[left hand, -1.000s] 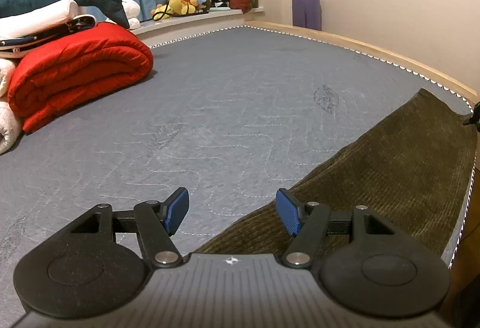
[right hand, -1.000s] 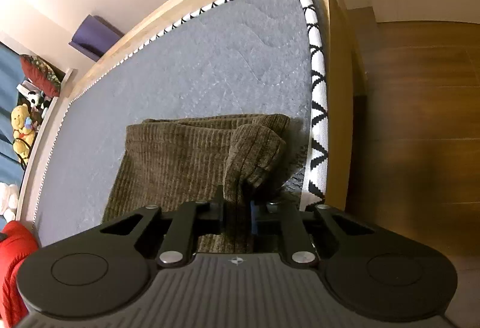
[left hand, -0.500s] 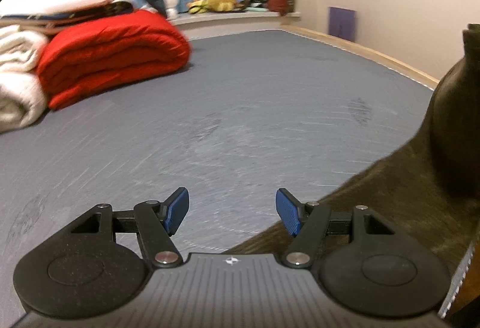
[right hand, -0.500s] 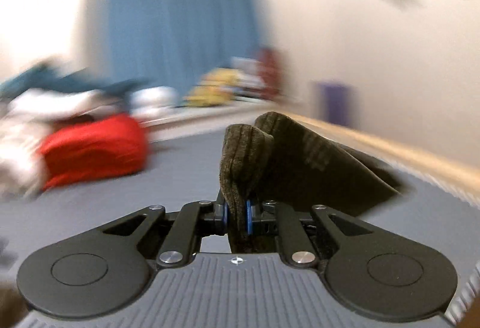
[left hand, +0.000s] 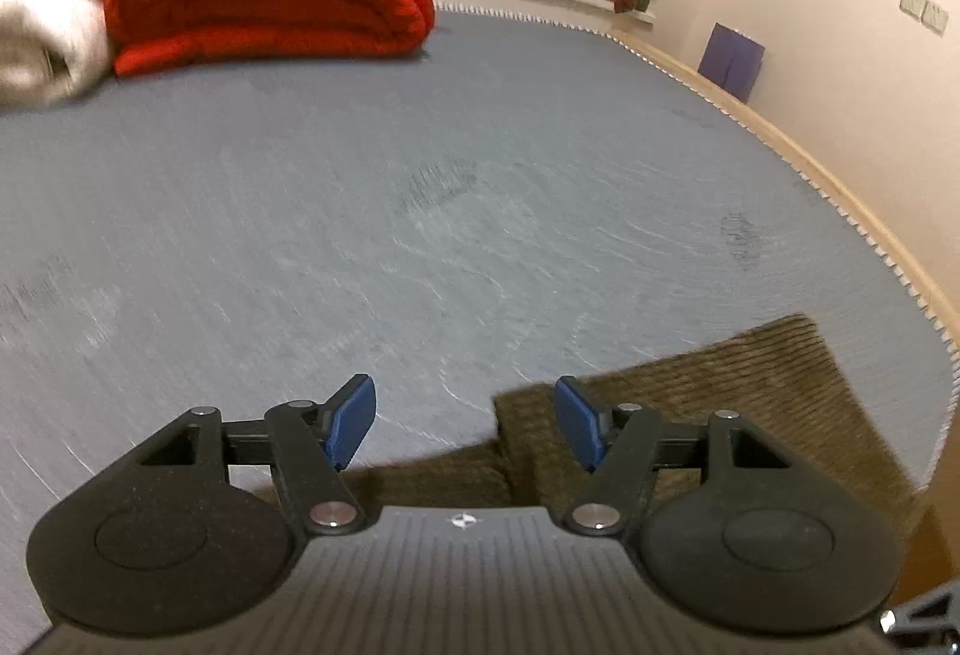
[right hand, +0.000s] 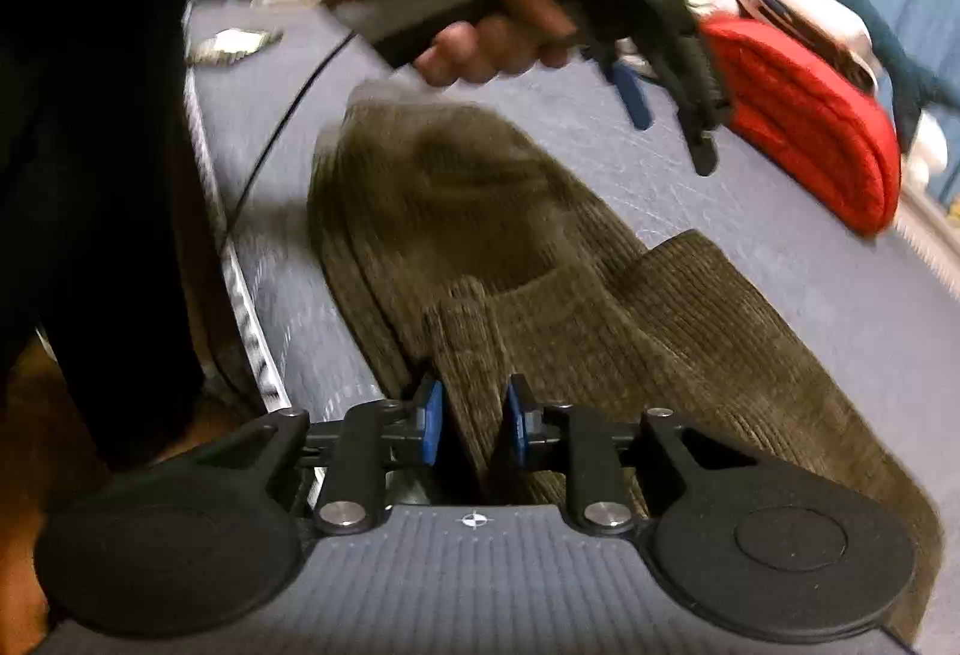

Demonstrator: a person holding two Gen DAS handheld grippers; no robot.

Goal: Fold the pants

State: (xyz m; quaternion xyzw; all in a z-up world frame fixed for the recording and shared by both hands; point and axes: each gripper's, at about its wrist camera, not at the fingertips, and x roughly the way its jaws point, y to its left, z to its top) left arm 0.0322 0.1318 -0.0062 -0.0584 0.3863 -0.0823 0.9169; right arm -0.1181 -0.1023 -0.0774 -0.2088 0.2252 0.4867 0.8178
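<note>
**One fold laid, release in progress**

One fold appears complete: the pants (right hand: 540, 259) lie doubled on the mattress (left hand: 420, 187), near its edge at 5 o'clock in the left wrist view. The right gripper (right hand: 474, 424) is opening, a ridge of fabric between its pads but no longer pinched. The left gripper (left hand: 465, 424) hovers with fingers apart and empty, over the cloth's corner. Remaining, as judged: withdraw, then a further fold and smoothing.
</note>
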